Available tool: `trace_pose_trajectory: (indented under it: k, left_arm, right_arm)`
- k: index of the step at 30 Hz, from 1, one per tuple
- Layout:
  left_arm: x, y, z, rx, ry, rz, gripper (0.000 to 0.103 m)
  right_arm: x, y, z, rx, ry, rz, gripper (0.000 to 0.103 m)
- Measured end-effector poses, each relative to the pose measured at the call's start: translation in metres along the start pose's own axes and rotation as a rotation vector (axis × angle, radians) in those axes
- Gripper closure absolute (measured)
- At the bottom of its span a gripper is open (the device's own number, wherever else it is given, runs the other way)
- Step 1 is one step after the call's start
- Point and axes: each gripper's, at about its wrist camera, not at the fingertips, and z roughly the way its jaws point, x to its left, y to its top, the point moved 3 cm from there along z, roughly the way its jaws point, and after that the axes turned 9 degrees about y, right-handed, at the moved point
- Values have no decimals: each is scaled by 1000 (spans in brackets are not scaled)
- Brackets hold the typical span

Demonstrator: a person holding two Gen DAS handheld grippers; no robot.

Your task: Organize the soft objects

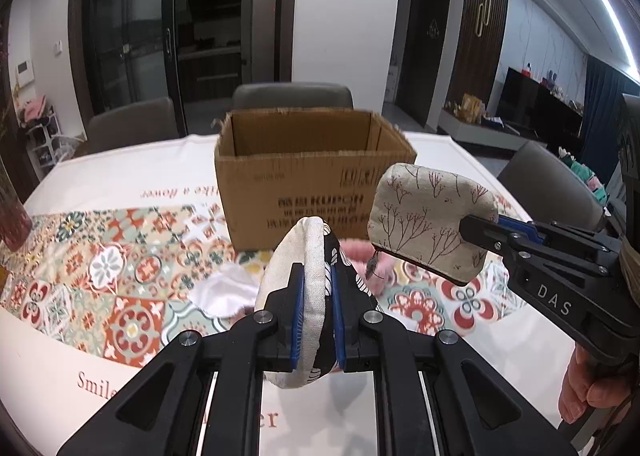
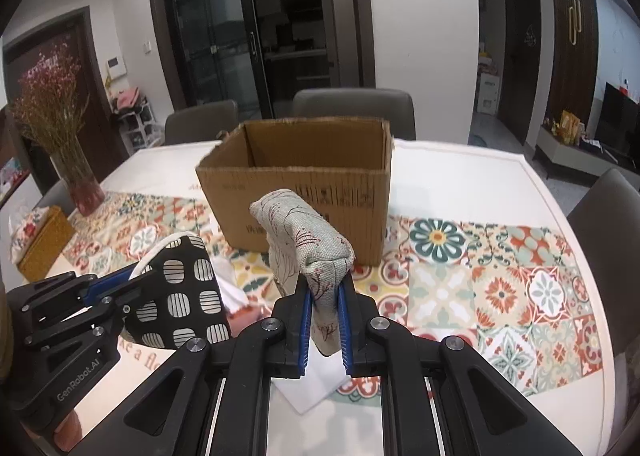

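Note:
My left gripper (image 1: 316, 312) is shut on a black-and-white patterned pouch (image 1: 296, 276) with a cream edge, held above the table; it also shows in the right wrist view (image 2: 180, 292). My right gripper (image 2: 324, 320) is shut on a beige pouch with a red twig print (image 2: 308, 252), which also shows in the left wrist view (image 1: 432, 223), to the right of the left gripper. An open cardboard box (image 1: 312, 171) stands on the table just behind both pouches, also seen in the right wrist view (image 2: 300, 191). A pink fluffy item (image 1: 368, 256) and a white soft item (image 1: 224, 292) lie below on the cloth.
The table has a tiled-pattern cloth (image 2: 500, 288). A vase of dried pink flowers (image 2: 80, 183) and a woven tissue box (image 2: 40, 240) stand at the left. Grey chairs (image 2: 352, 111) stand behind the table and another (image 2: 608, 240) at its right side.

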Motion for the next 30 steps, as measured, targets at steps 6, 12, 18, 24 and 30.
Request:
trace_pose_trajectory:
  k: [6, 12, 18, 24, 30]
  left_arm:
    - [6, 16, -13, -65, 13, 8, 89]
    - [11, 32, -23, -123, 19, 11, 89]
    - [15, 52, -29, -184, 23, 12, 89]
    - [18, 73, -34, -242, 25, 24, 89]
    - [17, 90, -36, -284, 26, 28, 89]
  right_arm:
    - [7, 14, -13, -50, -5, -2, 90]
    - [11, 30, -23, -102, -13, -3, 90]
    - [14, 44, -28, -142, -14, 4, 90]
    - [15, 60, -33, -188, -16, -1, 90]
    - [16, 77, -37, -229, -18, -7, 90]
